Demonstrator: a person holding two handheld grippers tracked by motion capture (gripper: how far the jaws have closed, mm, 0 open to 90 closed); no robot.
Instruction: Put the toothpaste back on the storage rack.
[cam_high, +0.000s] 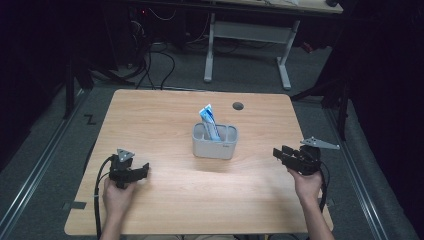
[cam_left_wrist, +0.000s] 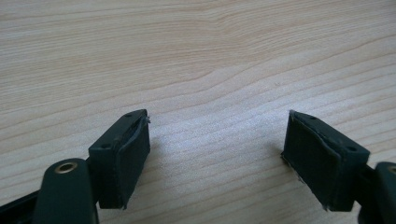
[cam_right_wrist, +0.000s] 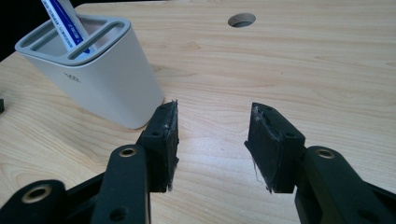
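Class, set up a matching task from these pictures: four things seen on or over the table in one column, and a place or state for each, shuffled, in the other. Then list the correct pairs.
Column one:
1. toothpaste tube
2. grey holder
3. left gripper
4. round hole

Column two:
A. jaws apart, nothing between them, at the table's near left
B. cut into the tabletop behind the holder
C. standing tilted in a slot, blue and white
D. upright at the middle of the table

Pairs: 1-C, 2-D, 3-A, 4-B
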